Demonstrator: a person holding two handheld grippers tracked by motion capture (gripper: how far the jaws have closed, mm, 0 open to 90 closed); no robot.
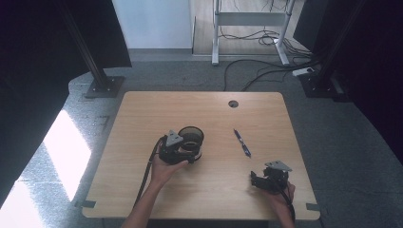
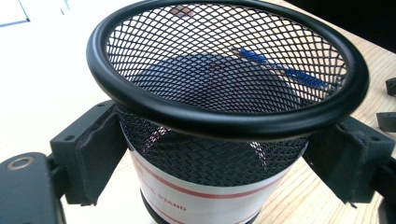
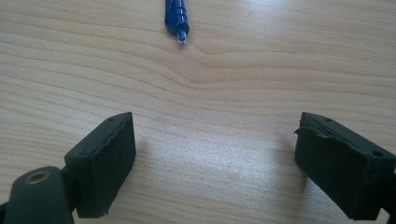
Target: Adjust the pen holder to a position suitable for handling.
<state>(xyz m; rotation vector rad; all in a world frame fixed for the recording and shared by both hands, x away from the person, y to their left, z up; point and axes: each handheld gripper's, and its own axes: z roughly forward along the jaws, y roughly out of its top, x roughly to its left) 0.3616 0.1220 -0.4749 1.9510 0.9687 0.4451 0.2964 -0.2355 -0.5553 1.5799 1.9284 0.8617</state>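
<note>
Wooden table (image 1: 142,190), grey carpet around it. One black mesh pen cup (image 2: 224,93), upright left of the table's centre; white band with red stripe, readable word "STAND". Left gripper (image 1: 190,151): jaws pressed against the cup's sides. One blue pen (image 1: 242,142), lying right of the cup. Right gripper (image 3: 215,158): jaws spread, nothing between them, pen tip just ahead.

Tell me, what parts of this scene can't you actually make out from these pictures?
- Blue pen, right gripper view: the top edge cuts off all but its tip.
- Mesh cup, left gripper view: its base runs off the bottom edge, and the label's print is cut short.
- Left gripper, high view: too small to tell whether its pads touch the cup.
- Right gripper, high view: the hand and grey plate cover much of it.
</note>
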